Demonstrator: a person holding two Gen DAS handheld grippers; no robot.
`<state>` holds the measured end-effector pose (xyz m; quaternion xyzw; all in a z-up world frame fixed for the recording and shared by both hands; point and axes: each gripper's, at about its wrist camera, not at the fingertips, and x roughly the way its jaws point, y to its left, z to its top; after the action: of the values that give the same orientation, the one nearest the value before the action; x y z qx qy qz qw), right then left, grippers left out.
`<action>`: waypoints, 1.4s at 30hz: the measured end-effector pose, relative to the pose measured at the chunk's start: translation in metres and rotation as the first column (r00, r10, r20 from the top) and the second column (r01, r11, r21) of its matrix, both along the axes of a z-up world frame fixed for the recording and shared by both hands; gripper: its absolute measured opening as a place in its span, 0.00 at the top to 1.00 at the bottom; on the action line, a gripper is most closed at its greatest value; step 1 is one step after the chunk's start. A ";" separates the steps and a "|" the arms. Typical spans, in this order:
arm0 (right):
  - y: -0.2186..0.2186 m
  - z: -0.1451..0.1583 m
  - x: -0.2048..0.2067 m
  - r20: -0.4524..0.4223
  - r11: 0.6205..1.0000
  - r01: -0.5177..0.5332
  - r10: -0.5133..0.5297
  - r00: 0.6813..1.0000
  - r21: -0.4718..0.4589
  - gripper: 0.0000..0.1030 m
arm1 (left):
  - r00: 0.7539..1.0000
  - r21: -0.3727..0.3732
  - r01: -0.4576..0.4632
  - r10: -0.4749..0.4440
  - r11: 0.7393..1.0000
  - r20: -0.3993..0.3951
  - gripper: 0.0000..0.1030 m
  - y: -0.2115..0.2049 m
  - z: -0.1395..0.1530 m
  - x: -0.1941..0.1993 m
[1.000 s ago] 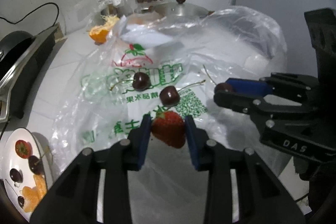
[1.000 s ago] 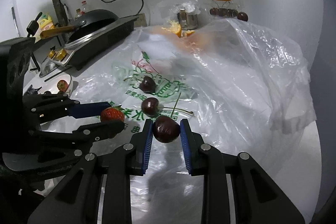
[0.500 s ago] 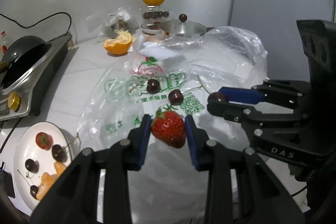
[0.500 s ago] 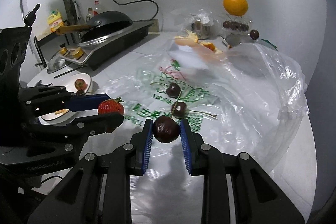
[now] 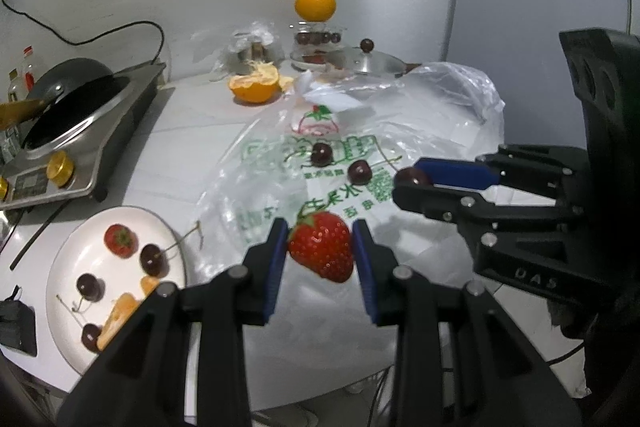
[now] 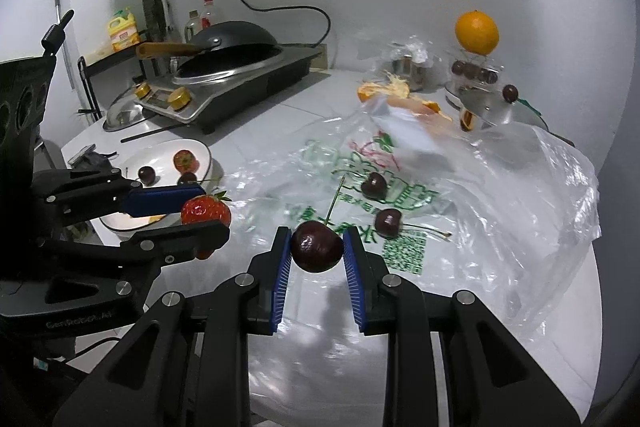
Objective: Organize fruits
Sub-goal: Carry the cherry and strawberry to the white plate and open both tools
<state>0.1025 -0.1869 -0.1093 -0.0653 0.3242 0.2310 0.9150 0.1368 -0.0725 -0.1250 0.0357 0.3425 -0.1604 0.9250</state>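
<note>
Strawberry (image 5: 322, 251) sits clamped in the left gripper (image 5: 320, 253), above the counter (image 5: 192, 143). Right gripper (image 6: 316, 247) pinches a cherry (image 6: 316, 246) just beside it. Left of both lies the plate (image 5: 76, 259); two loose cherries (image 5: 322, 153) rest ahead on the plastic bag (image 5: 440, 115).

The left gripper (image 5: 320, 253) points forward and downward, its blue pads (image 5: 277, 247) pressed on either side of a strawberry (image 5: 322, 251) held clear of the tabletop. The right gripper (image 6: 316, 247) sits beside it at a like downward slant, its jaws nearly together and clamped on a dark cherry (image 6: 317, 246), also held in the air. Both grippers' black fingers run roughly parallel.
</note>
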 end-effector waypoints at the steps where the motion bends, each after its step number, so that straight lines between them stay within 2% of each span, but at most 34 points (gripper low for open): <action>1: 0.003 0.001 -0.002 0.000 1.000 -0.002 0.002 1.000 0.002 0.73 | 1.000 -0.002 -0.004 0.004 1.000 0.001 0.67 0.003 0.000 -0.002; 24: 0.076 0.013 -0.025 0.027 0.995 -0.080 0.082 0.996 -0.057 0.73 | 0.995 -0.058 -0.091 0.093 0.994 0.025 0.67 0.082 0.000 -0.037; 42: 0.134 0.010 -0.015 0.009 0.983 -0.159 0.160 0.987 -0.093 0.73 | 0.980 -0.086 -0.198 0.200 0.976 0.016 0.67 0.148 -0.011 -0.036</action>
<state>0.0876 -0.0525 -0.0996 -0.1351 0.3206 0.2878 0.8922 0.1004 0.0751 -0.1360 -0.0358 0.3260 -0.0811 0.9412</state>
